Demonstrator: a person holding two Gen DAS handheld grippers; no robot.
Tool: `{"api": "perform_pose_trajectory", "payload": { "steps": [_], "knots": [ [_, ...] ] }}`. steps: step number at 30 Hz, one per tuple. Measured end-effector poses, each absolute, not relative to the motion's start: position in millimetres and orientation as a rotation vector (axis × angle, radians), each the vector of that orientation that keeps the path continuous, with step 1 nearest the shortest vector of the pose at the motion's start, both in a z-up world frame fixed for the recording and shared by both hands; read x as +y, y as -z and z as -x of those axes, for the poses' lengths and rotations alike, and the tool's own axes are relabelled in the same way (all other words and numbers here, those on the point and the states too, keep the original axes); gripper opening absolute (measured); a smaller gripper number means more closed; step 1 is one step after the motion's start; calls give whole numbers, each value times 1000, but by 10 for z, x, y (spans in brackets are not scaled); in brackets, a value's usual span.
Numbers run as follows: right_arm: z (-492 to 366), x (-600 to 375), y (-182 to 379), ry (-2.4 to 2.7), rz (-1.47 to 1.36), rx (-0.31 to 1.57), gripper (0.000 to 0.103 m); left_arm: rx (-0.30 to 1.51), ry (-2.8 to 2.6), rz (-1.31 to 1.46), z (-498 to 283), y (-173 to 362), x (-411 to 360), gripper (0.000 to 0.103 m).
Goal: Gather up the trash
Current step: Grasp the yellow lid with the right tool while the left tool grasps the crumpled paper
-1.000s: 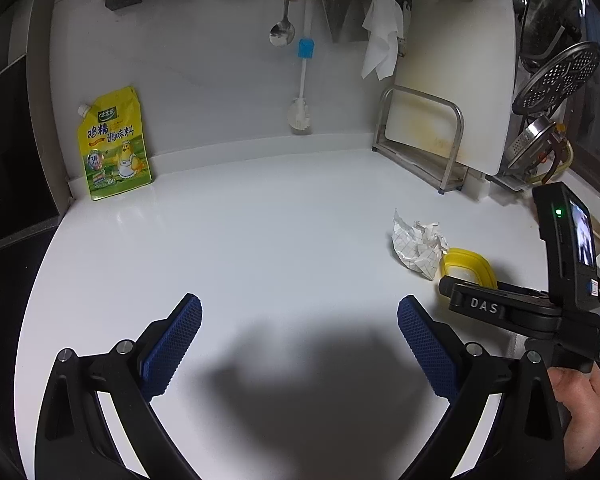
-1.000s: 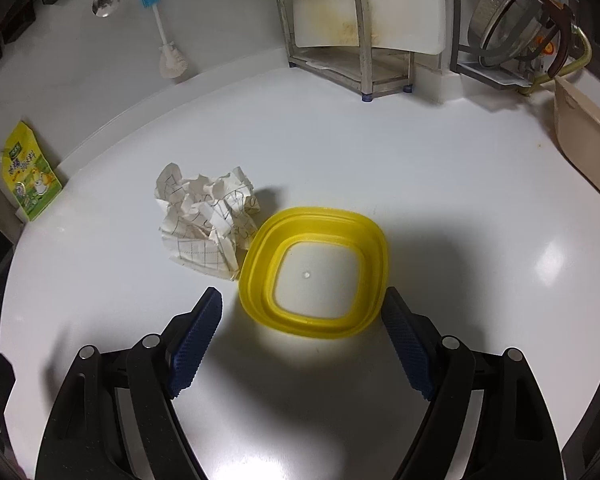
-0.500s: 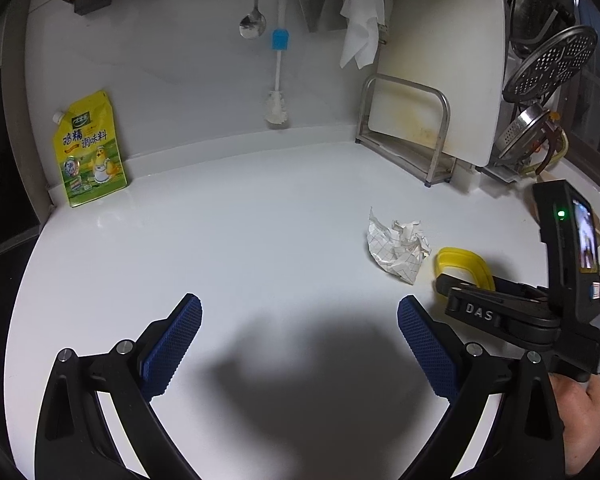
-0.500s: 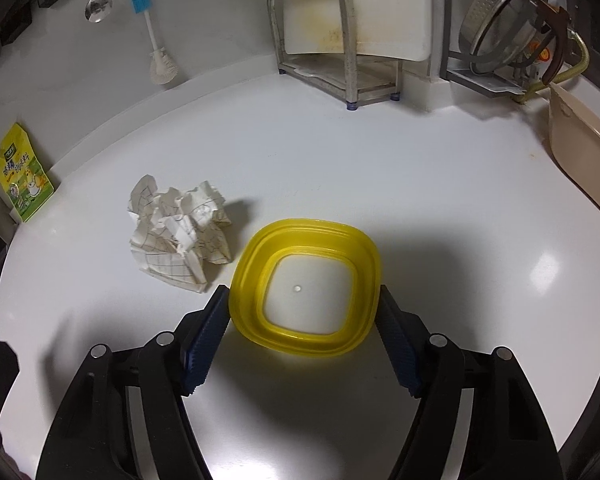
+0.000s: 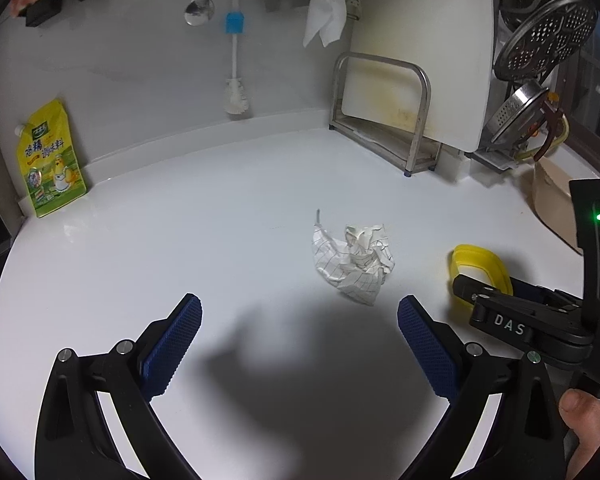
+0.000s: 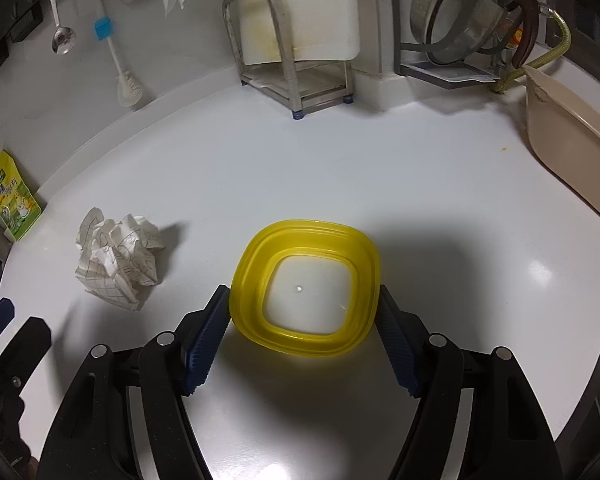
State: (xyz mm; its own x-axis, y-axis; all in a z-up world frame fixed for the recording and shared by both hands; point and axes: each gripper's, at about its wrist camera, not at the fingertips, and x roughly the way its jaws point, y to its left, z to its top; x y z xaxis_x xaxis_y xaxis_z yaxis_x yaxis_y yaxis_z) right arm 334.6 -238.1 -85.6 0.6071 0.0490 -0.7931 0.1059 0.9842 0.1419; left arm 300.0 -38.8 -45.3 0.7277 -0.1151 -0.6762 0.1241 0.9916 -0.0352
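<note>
Right wrist view: your right gripper (image 6: 304, 320) is squeezing the square yellow plastic tub (image 6: 305, 286); crumpled white checked paper (image 6: 118, 264) is lying left, nearer your wide-open left gripper (image 5: 300, 336).

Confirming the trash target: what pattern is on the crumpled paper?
White crumpled paper with a thin dark grid pattern, clearest in the right wrist view.

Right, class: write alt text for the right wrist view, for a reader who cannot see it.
The right gripper has its blue pads against both sides of a yellow square container on a white counter. A crumpled sheet of grid paper lies apart to its left; a cutting board in a metal rack stands behind.
</note>
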Motion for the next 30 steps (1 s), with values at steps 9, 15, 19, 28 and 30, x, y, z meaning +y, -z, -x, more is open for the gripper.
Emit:
{"api": "perform_pose_trajectory", "payload": {
  "steps": [9,15,19,28,30],
  "knots": [
    [-3407,-2574,856,34,-199,918,69,786,127,-6,-3294,570,-586,97],
    [-3431,-2777,825,48,-257,912,69,794,108,-16,-3487,603,-737,97],
    [-3438,-2792,823,41,-270,914,69,858,120,18,-3649,697,-778,96],
    [-3443,-2758,832,25,-267,921,69,890,87,-15,-3813,777,-810,62],
    [-3442,-2755,832,25,-266,920,69,896,95,-14,-3823,787,-807,53]
  ]
}}
